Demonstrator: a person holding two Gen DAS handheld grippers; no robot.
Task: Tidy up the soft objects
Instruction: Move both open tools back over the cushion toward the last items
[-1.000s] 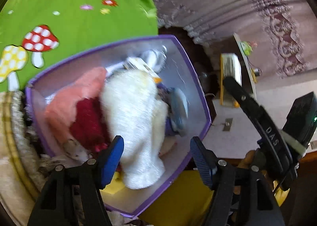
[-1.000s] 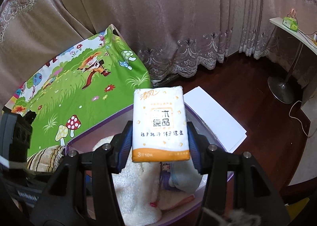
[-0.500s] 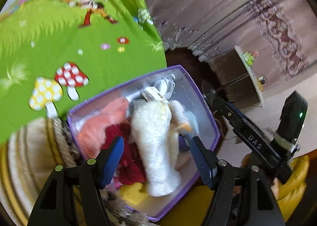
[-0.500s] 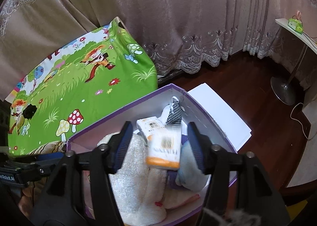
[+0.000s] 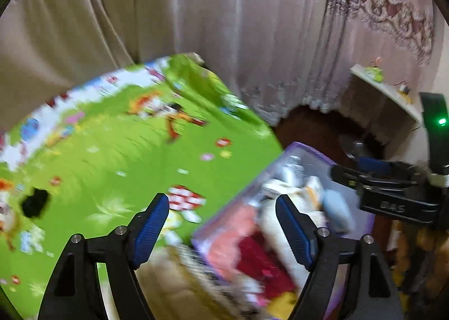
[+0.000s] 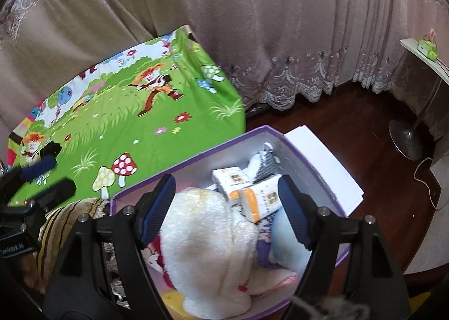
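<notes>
A purple box (image 6: 314, 171) holds soft things: a white fluffy cloth (image 6: 207, 233), two tissue packs (image 6: 261, 199) with orange ends, a light blue item (image 6: 289, 241) and a red cloth. My right gripper (image 6: 227, 207) is open and empty, above the box. My left gripper (image 5: 221, 224) is open and empty, over the box's left rim (image 5: 224, 216); that view is blurred. The right gripper shows at the right edge of the left wrist view (image 5: 393, 193).
A green cartoon play mat (image 6: 126, 123) lies left of the box, with a small black object (image 6: 50, 148) on it. A striped beige fabric (image 6: 70, 216) lies by the box's near left corner. Curtains hang behind. A white sheet (image 6: 322, 162) lies right of the box on dark wood floor.
The right gripper opened and the tissue pack dropped into the box beside another pack. The left gripper lifted and swung left, toward the mat.
</notes>
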